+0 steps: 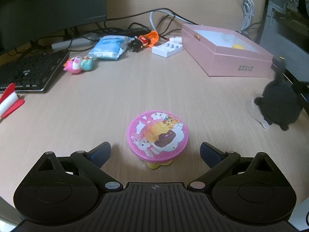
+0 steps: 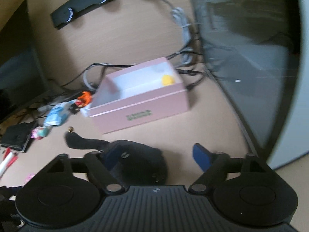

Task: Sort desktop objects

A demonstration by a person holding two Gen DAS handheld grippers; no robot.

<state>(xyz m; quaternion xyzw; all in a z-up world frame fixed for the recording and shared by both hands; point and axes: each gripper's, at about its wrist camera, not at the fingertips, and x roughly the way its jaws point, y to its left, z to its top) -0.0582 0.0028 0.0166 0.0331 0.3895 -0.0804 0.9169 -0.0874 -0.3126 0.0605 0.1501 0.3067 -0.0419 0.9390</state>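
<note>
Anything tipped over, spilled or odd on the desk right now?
Nothing is spilled. One oddity: the round pink tin sits tilted on a small yellow object instead of flat on the desk. The black plush toy is blurred, so its pose is unclear.

Light wood-grain desk [image 1: 173, 89]; dark monitor [image 1: 52, 5] upper left; grey computer case [image 1: 285, 23] upper right; beige wall behind.
</note>
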